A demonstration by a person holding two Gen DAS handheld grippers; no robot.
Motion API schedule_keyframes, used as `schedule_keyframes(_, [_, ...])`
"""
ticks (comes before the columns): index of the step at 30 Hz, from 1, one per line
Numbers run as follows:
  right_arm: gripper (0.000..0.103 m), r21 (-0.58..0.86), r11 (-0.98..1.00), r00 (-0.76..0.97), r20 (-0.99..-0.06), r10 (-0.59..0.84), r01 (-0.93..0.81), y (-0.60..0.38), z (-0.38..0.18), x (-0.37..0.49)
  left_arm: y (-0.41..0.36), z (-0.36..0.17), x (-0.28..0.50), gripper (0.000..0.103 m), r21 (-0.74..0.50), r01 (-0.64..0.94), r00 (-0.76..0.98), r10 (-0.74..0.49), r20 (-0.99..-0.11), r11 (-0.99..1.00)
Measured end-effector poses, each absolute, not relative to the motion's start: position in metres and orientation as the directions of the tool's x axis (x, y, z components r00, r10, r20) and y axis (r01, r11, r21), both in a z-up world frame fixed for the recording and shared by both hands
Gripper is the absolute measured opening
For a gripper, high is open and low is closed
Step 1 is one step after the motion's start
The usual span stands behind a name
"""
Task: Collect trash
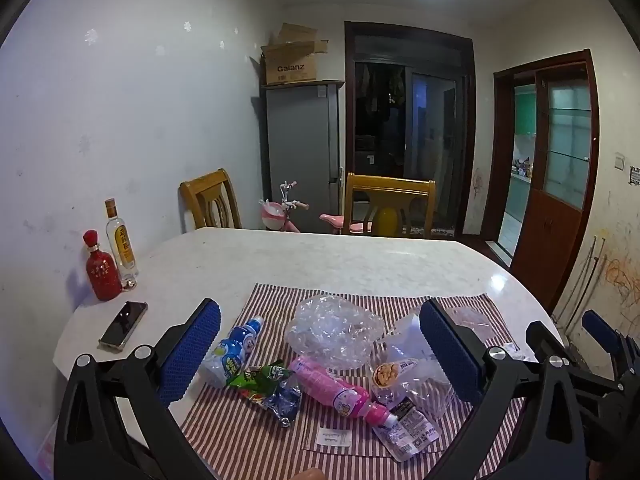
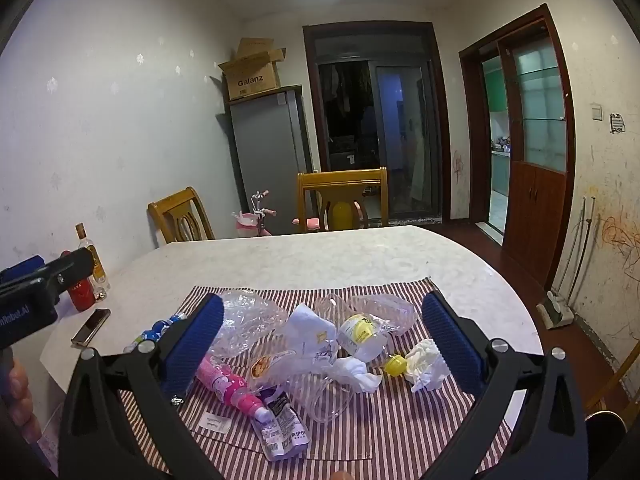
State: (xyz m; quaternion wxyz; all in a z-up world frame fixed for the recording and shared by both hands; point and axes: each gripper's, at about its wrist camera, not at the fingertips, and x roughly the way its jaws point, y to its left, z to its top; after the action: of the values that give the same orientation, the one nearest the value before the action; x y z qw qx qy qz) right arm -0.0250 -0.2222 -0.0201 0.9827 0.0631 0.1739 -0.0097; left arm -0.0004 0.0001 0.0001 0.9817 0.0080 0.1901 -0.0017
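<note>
Trash heaped on a red-striped cloth [image 1: 256,436] at the near end of the worktop [image 1: 320,256]: pink bottle [image 1: 332,386] lying flat, blue-and-white bottle [image 1: 232,354] beside a green snack wrapper [image 1: 260,378], crumpled clear plastic bag [image 1: 332,330], printed pouch [image 1: 408,426], yellow cap [image 2: 394,364], wadded tissue [image 2: 426,364]. Left claw [image 1: 320,352] spread wide above the heap, holding nothing; right claw [image 2: 324,346] likewise wide and empty. Smartphone [image 1: 124,324], red bottle [image 1: 102,268] and clear liquor bottle [image 1: 120,240] stand apart at the worktop's left edge.
</note>
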Motion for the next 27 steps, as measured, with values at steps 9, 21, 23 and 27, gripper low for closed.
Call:
schedule_keyframes(9, [0.100, 0.124, 0.992, 0.941, -0.338, 0.008, 0.036, -0.2228, -0.0195, -0.0266, 0.0007, 0.0005, -0.0001, 0.097, 0.009, 0.006, 0.924, -0.002, -0.381, 1.000])
schedule_keyframes(21, [0.100, 0.116, 0.992, 0.939, -0.345, 0.002, 0.040, -0.2205, -0.0191, -0.0255, 0.0000, -0.0015, -0.0009, 0.097, 0.007, 0.006, 0.923, -0.002, -0.385, 1.000])
schedule_keyframes(23, [0.100, 0.115, 0.993, 0.938, -0.346, 0.003, 0.039, -0.2203, -0.0188, -0.0255, -0.0010, -0.0022, -0.0023, 0.097, 0.007, 0.006, 0.923, -0.003, -0.385, 1.000])
schedule_keyframes(27, [0.100, 0.114, 0.993, 0.939, -0.344, 0.002, 0.040, -0.2196, -0.0205, -0.0249, -0.0004, -0.0024, -0.0014, 0.097, 0.006, 0.007, 0.923, -0.004, -0.386, 1.000])
